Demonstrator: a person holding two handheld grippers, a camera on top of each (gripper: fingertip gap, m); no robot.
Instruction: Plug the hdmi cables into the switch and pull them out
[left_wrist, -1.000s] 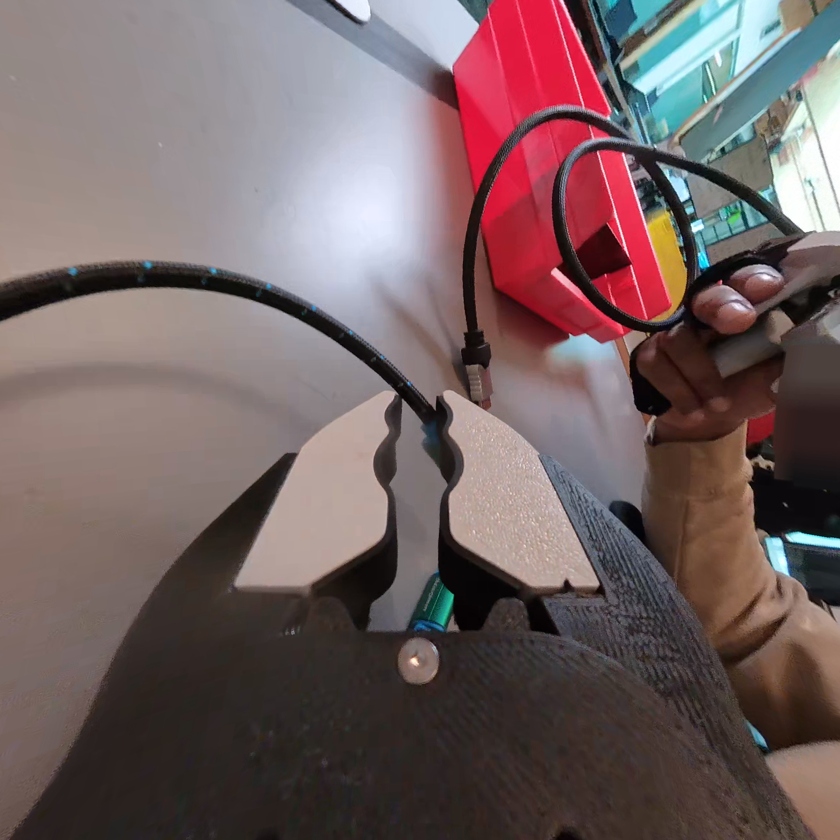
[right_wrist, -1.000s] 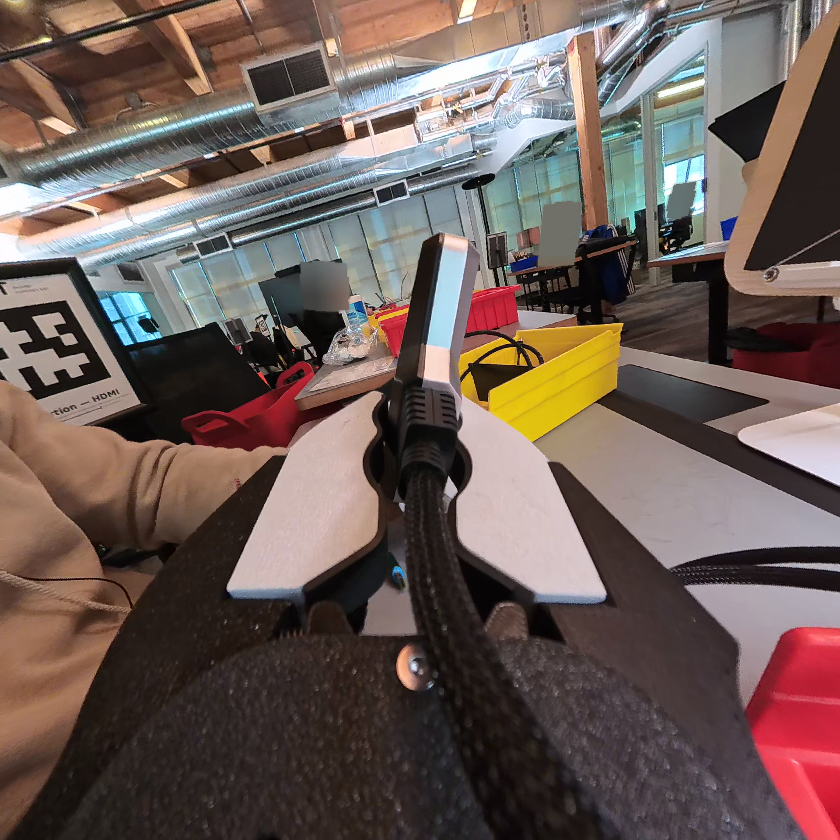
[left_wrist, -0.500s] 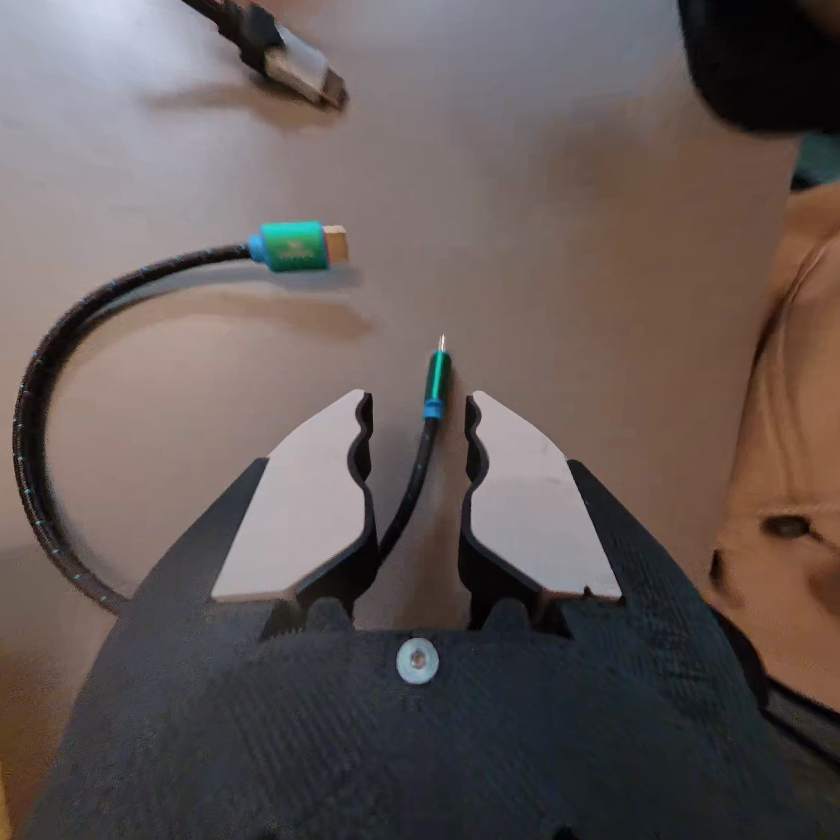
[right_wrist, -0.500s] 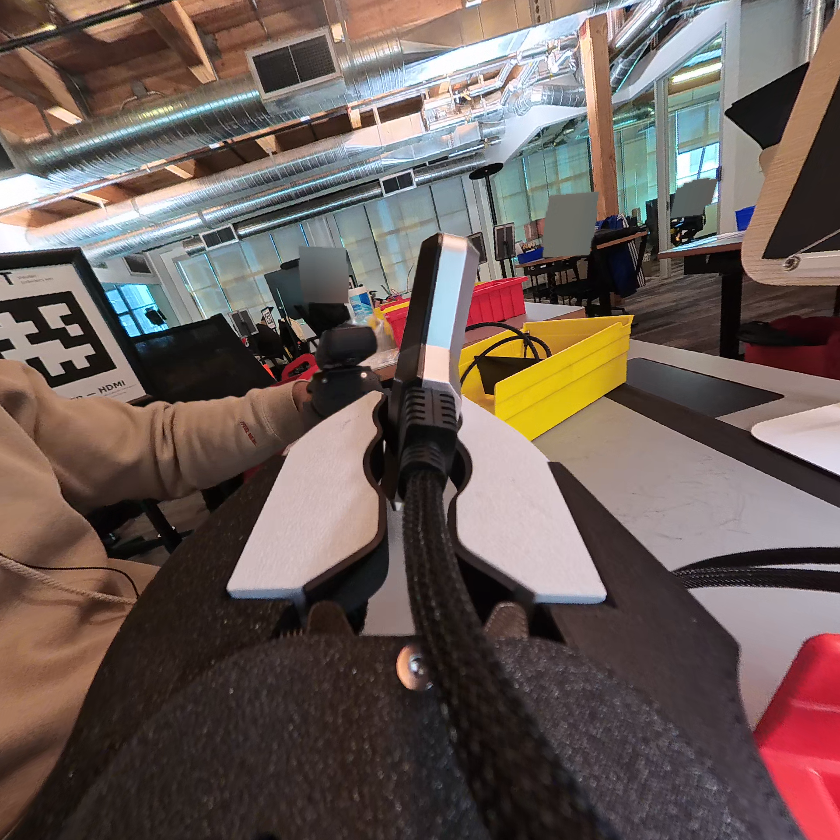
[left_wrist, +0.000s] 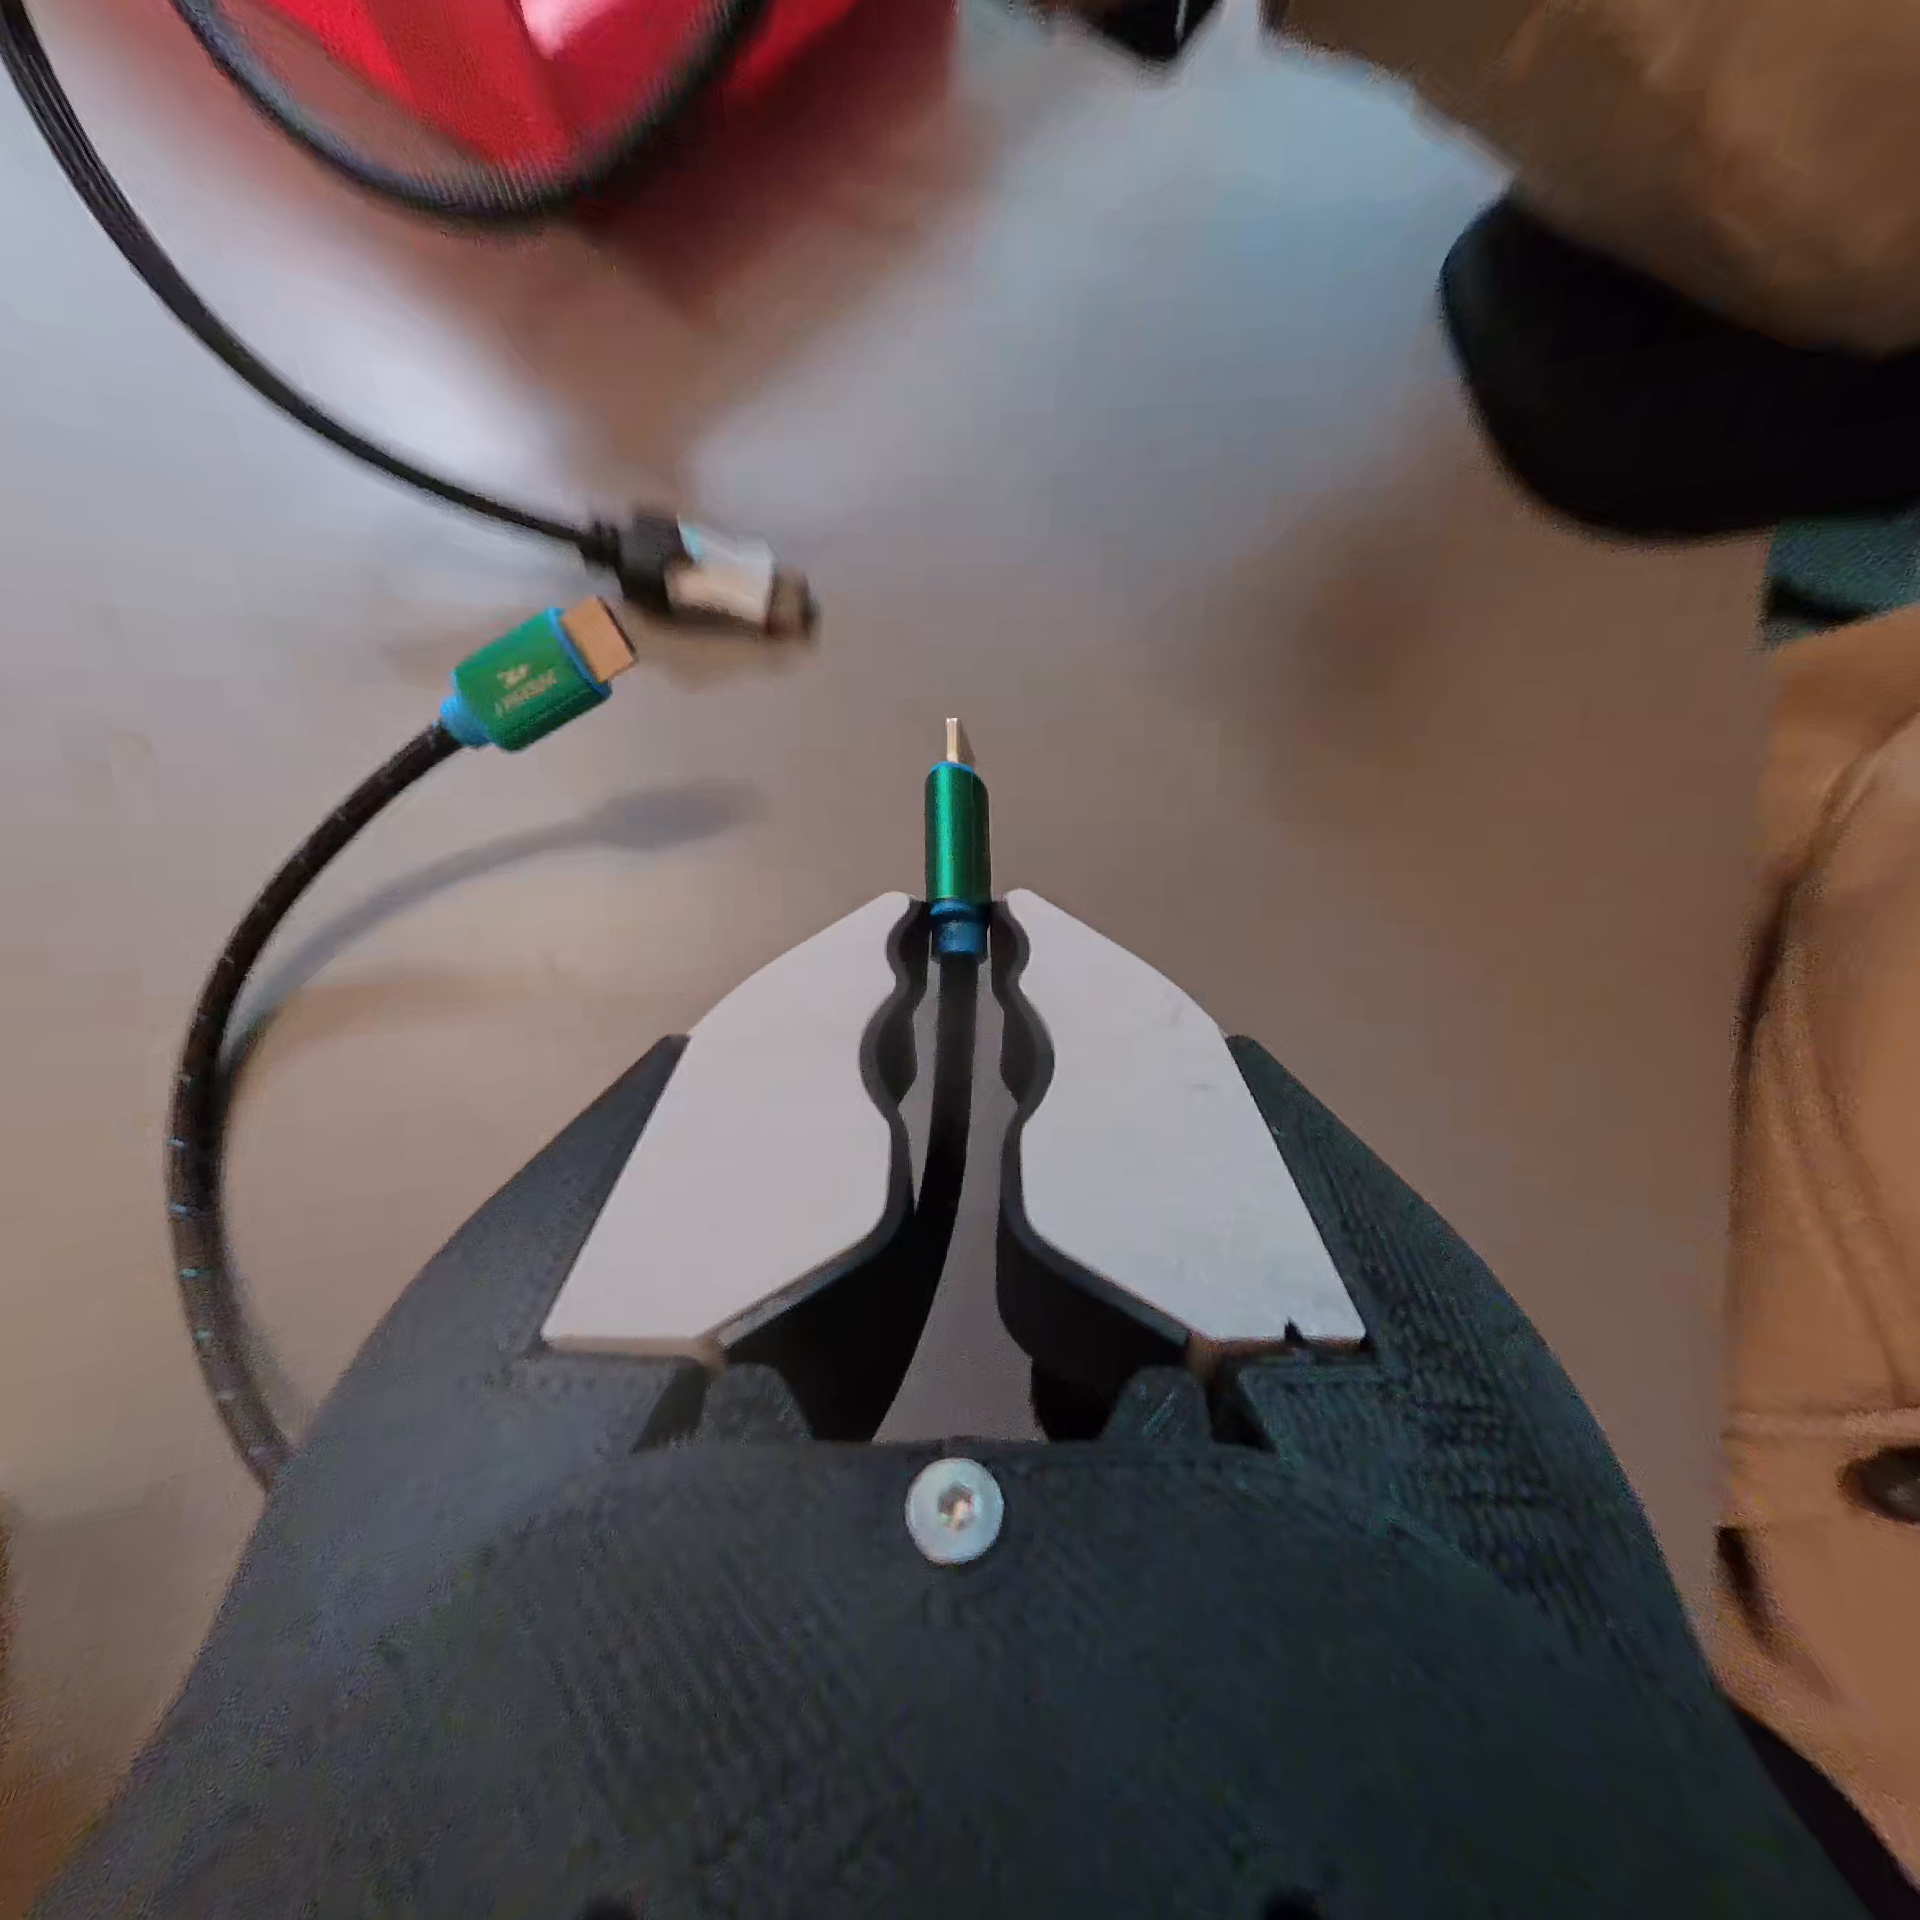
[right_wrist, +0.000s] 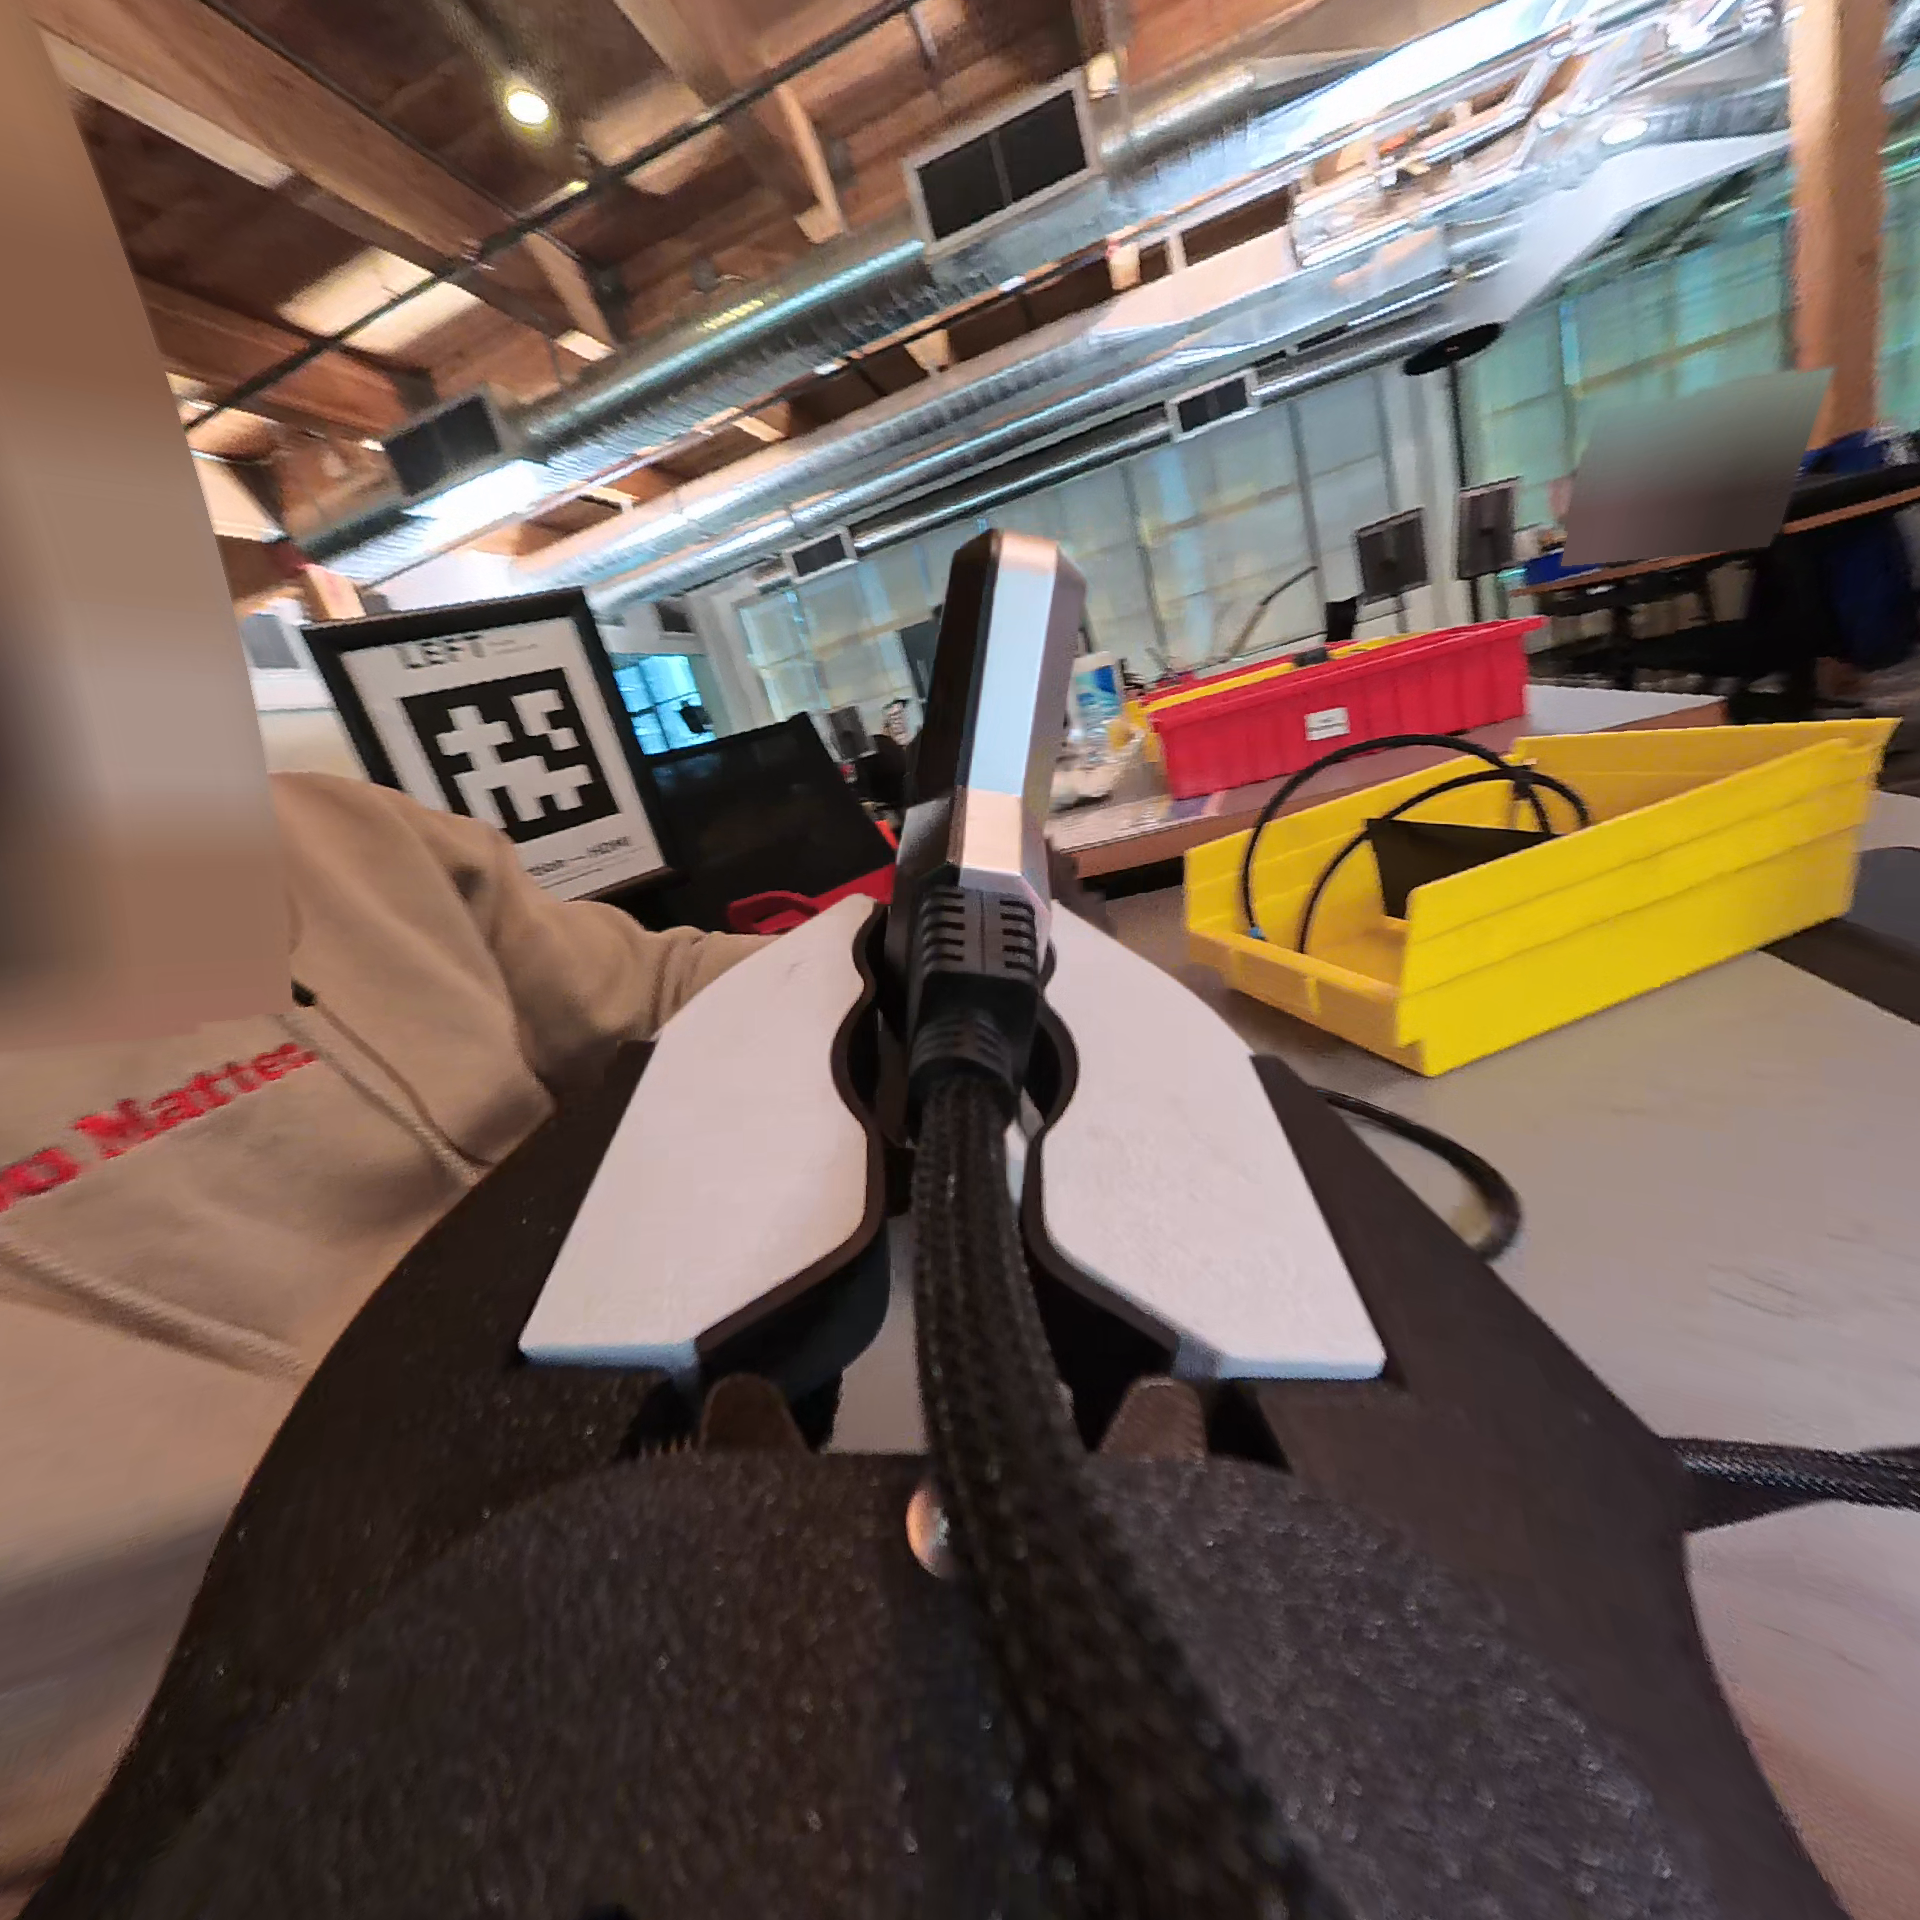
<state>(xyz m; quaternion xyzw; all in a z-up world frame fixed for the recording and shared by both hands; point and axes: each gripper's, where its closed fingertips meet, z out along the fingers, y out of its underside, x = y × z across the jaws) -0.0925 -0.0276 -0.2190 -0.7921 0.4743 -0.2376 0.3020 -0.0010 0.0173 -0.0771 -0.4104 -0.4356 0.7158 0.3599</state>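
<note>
The left gripper (left_wrist: 958, 914) has closed in since half a second ago: its jaws, then standing apart either side of the green plug (left_wrist: 956, 831), now pinch it at the blue collar, with the plug edge-on and its gold tip pointing forward past the fingertips, above the grey table (left_wrist: 1091, 540). Its black cord runs back down the gap between the fingers. Off to the left, the same cable's other green connector (left_wrist: 535, 681) lies on the table at the end of a braided loop, and just beyond it sits a blurred silver-and-black connector (left_wrist: 717, 582), nearly touching it. A red bin (left_wrist: 499, 73) shows at the top edge, a tan sleeve (left_wrist: 1849, 1039) on the right. Over on the right gripper (right_wrist: 961, 940), nothing has changed in the hold: jaws clamped tight on the black ribbed end of the switch (right_wrist: 997, 717), which stands upright and leans slightly right, its braided cable (right_wrist: 977, 1299) trailing back over the gripper body. A yellow bin (right_wrist: 1558, 914) with black cables sits on the table to the right.
</note>
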